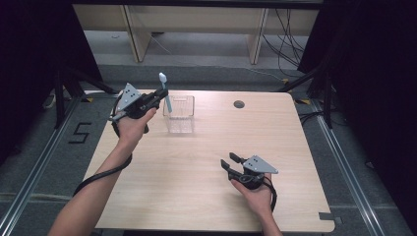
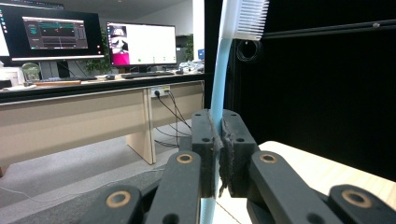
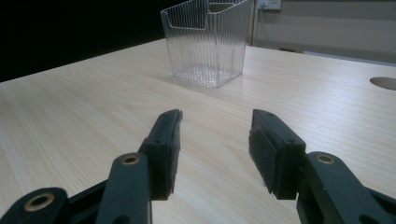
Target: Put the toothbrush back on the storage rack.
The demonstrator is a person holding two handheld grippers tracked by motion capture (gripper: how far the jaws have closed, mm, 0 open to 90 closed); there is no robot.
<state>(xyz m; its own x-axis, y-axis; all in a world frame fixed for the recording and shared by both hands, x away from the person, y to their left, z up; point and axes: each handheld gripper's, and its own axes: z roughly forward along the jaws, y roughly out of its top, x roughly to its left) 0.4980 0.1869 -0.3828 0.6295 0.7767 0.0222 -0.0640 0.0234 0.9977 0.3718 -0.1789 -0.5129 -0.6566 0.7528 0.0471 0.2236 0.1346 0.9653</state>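
Note:
A light blue toothbrush (image 1: 165, 96) with a white bristle head stands upright in my left gripper (image 1: 161, 94), which is shut on its handle just left of a clear plastic bin (image 1: 179, 116) on the far side of the table. In the left gripper view the toothbrush (image 2: 219, 70) rises between the pressed pads, bristles facing right at the top. My right gripper (image 1: 232, 161) rests low over the near right of the table, open, nothing between its fingers. In the right gripper view that gripper (image 3: 215, 144) points toward the bin (image 3: 205, 44), which looks empty.
The wooden table (image 1: 206, 162) has a round cable hole (image 1: 239, 104) at its far right. Dark curtains and stands flank the table. Desks with monitors (image 2: 93, 39) stand beyond the far edge.

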